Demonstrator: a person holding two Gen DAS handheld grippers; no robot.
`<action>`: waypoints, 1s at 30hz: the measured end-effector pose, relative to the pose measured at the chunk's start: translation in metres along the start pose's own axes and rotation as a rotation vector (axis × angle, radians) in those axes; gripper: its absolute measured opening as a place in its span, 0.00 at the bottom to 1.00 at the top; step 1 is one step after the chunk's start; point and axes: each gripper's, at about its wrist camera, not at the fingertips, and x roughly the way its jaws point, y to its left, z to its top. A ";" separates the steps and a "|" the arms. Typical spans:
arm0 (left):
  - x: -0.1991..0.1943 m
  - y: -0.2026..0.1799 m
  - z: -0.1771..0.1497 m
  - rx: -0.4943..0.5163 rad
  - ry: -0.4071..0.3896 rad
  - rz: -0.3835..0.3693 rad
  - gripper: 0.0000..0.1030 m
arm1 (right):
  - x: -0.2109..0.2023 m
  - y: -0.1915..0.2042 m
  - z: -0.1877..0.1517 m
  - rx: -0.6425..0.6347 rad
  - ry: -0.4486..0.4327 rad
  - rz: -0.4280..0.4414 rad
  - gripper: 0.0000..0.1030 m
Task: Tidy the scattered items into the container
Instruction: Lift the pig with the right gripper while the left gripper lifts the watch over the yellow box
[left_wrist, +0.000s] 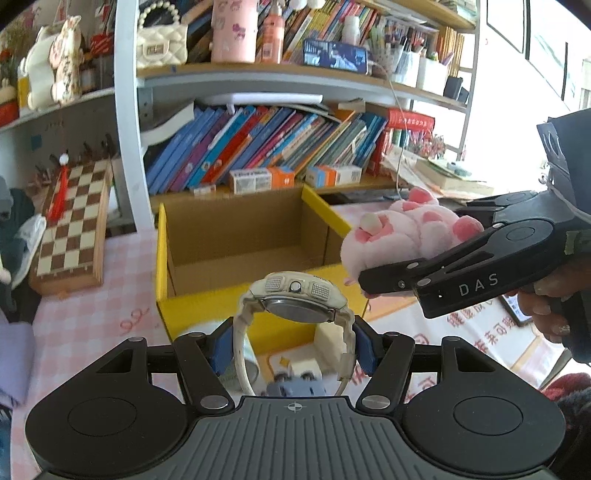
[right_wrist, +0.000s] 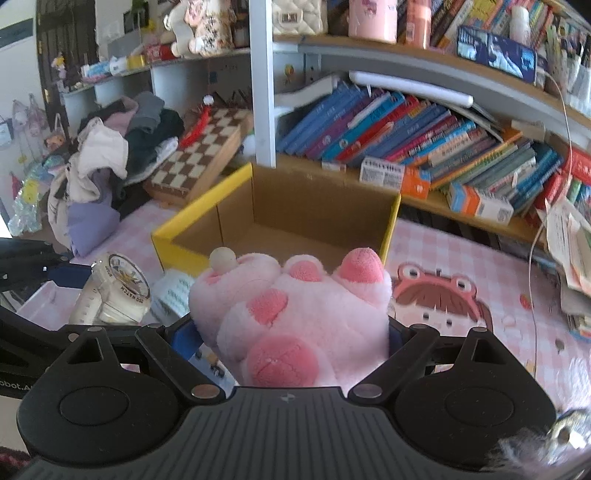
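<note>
Left gripper (left_wrist: 293, 341) fingers grasping watch (left_wrist: 295, 299), right gripper (right_wrist: 295, 332) grasping plush paw (right_wrist: 291, 314); open box (left_wrist: 236, 236) straight ahead, below both.

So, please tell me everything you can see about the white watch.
The watch is white, plastic by its look, with a round case, side buttons and a looped strap. The left gripper holds it by the strap, its blue pads pressing both sides. It hangs above the table, just before the yellow box. The right camera shows its pale dial with a star pattern; nothing else touches it.
</note>
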 end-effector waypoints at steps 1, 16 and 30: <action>0.000 0.000 0.004 0.007 -0.006 0.002 0.61 | 0.000 -0.002 0.004 -0.007 -0.008 0.002 0.88; 0.035 0.025 0.062 0.070 -0.064 0.070 0.61 | 0.040 -0.025 0.060 -0.216 -0.043 0.001 0.88; 0.117 0.053 0.091 0.116 0.055 0.110 0.61 | 0.131 -0.030 0.095 -0.444 0.052 0.057 0.89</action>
